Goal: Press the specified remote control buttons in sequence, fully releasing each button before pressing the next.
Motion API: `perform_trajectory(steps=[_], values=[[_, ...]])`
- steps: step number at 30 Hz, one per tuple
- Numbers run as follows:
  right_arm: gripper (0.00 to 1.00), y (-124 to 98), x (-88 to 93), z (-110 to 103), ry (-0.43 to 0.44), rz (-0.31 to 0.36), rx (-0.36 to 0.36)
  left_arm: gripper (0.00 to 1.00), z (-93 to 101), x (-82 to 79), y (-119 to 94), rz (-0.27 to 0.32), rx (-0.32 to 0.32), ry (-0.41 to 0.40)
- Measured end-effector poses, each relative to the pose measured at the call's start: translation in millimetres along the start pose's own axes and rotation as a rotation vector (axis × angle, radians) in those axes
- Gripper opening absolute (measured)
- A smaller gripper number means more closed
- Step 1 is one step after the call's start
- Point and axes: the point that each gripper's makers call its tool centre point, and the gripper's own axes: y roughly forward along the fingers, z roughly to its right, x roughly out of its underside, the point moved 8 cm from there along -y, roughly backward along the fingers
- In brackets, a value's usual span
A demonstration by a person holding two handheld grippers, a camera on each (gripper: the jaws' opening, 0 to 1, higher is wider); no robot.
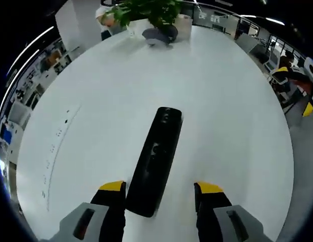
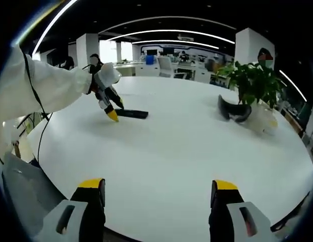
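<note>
In the left gripper view the left hand-held gripper (image 1: 160, 194) stands open, its two yellow-tipped jaws set wide to either side of the near end of the remote (image 1: 155, 161). The remote is a slim black bar lying flat on the white desk (image 1: 96, 101). Its long axis runs away from the gripper, near to far, leaning a little to the right, so the near end sits between the jaws, closer to the left jaw, and the far end points up the desk. Whether the left jaw touches it I cannot tell. Buttons show faintly along its top face, too small to read.

In the right gripper view the right hand-held gripper (image 2: 156, 194) is also open and holds nothing, hovering over the bare near edge of the desk. From there the remote (image 2: 131, 114) lies well away, far and to the left, with the left gripper (image 2: 112, 115) tipped down at its end on a white sleeve (image 2: 45, 85).

So the left gripper is much the nearer and is lined up along the remote; any press would most likely fall to it, coming down on the top face ahead of it.

Farther off, a dark curved object (image 2: 233, 111) lies beside a potted plant (image 2: 255, 83) at the far side of the desk.
</note>
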Motion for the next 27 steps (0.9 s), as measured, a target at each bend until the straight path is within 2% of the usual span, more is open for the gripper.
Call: perform_trajectory(steps=[5, 12, 18, 24, 27], values=[[0.85, 0, -0.1, 0, -0.001, 0.003, 0.003, 0.52, -0.4, -0.4, 0, -0.012, 0.026, 0.000], [0.85, 0, -0.8, 0, -0.001, 0.010, 0.001, 0.48, 1.4, 2.6, 0, 0.025, 0.032, 0.011], [0.84, -2, -1.4, 3, 0.030, 0.024, 0.003, 0.39, 6.5, 1.3, 0, 0.030, 0.042, 0.039], [0.85, -3, -4.3, 2, 0.029, 0.050, -0.005, 0.26, 14.1, 2.6, -1, 0.029, 0.052, 0.089], [0.85, -4, -4.6, 2, 0.023, 0.055, 0.000, 0.25, 15.5, 3.7, -2, 0.038, 0.040, 0.071]])
